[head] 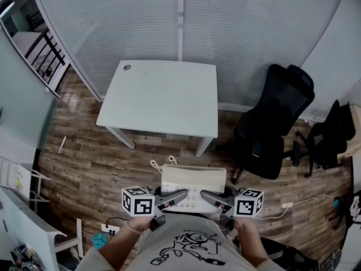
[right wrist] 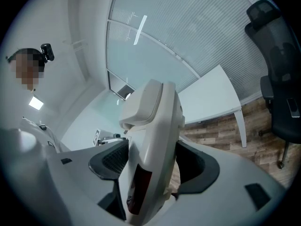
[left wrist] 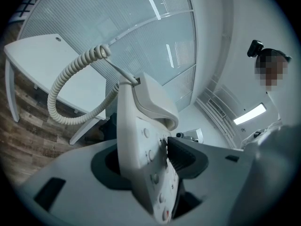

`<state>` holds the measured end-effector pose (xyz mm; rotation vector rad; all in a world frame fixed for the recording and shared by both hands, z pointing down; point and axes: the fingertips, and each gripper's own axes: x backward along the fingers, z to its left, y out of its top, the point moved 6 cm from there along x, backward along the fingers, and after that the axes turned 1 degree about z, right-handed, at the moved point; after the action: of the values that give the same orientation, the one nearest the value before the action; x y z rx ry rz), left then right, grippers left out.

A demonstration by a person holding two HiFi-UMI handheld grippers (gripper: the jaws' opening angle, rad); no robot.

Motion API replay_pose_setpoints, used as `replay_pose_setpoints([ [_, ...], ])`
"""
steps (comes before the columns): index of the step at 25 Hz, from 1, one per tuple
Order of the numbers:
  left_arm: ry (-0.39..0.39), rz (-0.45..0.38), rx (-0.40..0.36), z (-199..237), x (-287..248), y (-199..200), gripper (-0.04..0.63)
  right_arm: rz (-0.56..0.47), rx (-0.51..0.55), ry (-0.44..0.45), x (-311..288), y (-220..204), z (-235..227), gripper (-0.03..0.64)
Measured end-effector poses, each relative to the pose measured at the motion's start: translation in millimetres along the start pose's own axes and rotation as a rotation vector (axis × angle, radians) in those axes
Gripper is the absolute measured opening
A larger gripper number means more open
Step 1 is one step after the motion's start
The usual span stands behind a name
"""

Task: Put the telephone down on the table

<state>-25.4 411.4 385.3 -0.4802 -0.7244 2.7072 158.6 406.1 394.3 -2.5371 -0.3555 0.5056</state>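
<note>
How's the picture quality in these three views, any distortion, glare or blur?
Head view: strong fisheye, the blinds curve behind the table; lighting even, shadows faint. Left gripper view: black rounded corners, the near telephone slightly soft, a ceiling light glares white. Right gripper view: same dark corners and bent blinds; the chair at right looks clear.

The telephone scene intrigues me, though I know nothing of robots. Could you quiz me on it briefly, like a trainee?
1. True or false: the telephone rests on the white table.
2. What holds the telephone? A one tool; B both tools; C a bare hand.
3. Fill in: in the head view, the black chair stands to the table's ___.
Key: 1 false, it is held in the air, short of the table. 2 B, the left tool and the right tool each clamp one side. 3 right.
</note>
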Motion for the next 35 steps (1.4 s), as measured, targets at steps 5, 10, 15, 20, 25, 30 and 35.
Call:
replay_pose_setpoints([
  [5, 0.005, -0.008, 0.0, -2.1, -10.0, 2.6, 0.229, 0.001, 0.002, 0.001, 6.7, 6.8, -6.4, 0.318],
  [10, 0.01, -0.016, 0.005, -0.6, -14.6, 10.0, 0.229, -0.003, 0.0, 0.008, 4.9, 15.6, -11.0, 0.317],
  [15, 0.007, -0.017, -0.001, 6.3, -17.5, 21.0, 0.229, -0.005, 0.003, 0.005, -1.9, 25.6, -16.2, 0.317],
  [20, 0.01, -0.015, 0.002, 18.3, -18.8, 40.0, 0.229, -0.005, 0.004, 0.001, -15.4, 42.5, -22.9, 0.318],
  [25, 0.009, -0.017, 0.0, 33.2, -18.3, 65.8, 0.229, -0.006, 0.007, -0.001, -34.4, 64.3, -29.3, 0.318],
  [30, -0.002, -0.019, 0.0, 51.4, -20.9, 94.3, 0.227, -0.01, 0.007, -0.006, -54.4, 89.4, -37.9, 0.317],
  [35, -0.012, -0.011, -0.004, 70.2, -20.4, 124.9, 0.227, -0.013, 0.003, -0.016, -77.3, 113.3, -45.2, 0.316],
])
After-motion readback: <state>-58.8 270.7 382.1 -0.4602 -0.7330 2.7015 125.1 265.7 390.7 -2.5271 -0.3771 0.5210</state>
